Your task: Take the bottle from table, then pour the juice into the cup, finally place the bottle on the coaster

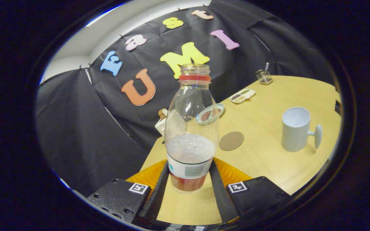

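Gripper view looks along the jaws (189, 179), which are closed in on the lower body of the bottle (191, 128), one finger pressing on each side of it at the level of the label. Clear plastic, cap off, a red ring around its open neck; the bottle stands roughly upright between the fingers, with reddish juice low in its base and a foamy pale layer a little above the label. Whether its base rests on the worktop (268, 160) or is lifted just clear of it cannot be told.

Just beyond the bottle, a little to the right, a round brown coaster (231, 141) lies flat on the pale wood-grain worktop with nothing on it. Farther right, well apart from the coaster, stands a white cup (295, 128), upright, mouth open, its knob-like handle pointing away from the bottle.

Behind the bottle, partly seen through the plastic, is a small greenish dish (211, 113) with something dark in it. Beyond that sits a white divided tray (242, 95) holding small portions, and at the far end of the worktop a wire-mesh holder (264, 77). A pale object (161, 123) stands at the worktop's left edge, too hidden to identify.
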Demonstrator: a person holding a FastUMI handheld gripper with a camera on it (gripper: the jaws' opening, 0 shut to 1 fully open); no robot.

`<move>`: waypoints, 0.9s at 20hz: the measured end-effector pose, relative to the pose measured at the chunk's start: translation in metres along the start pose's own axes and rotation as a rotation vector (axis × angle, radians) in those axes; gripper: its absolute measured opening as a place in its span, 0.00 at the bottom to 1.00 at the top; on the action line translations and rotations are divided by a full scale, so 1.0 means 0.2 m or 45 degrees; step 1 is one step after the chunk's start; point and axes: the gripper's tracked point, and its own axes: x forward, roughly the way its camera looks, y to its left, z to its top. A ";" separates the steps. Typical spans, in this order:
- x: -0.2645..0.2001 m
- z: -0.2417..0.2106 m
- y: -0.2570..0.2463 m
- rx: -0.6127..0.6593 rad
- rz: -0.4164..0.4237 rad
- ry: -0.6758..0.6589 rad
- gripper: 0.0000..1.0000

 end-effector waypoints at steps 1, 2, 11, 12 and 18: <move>0.00 0.01 -0.02 0.060 0.009 0.000 0.76; 0.00 0.02 -0.03 0.129 0.024 0.001 0.76; 0.03 0.10 -0.01 0.639 0.182 -0.034 0.75; 0.04 0.10 -0.01 0.701 0.193 -0.034 0.75; 0.06 0.16 -0.04 0.900 0.227 -0.052 0.75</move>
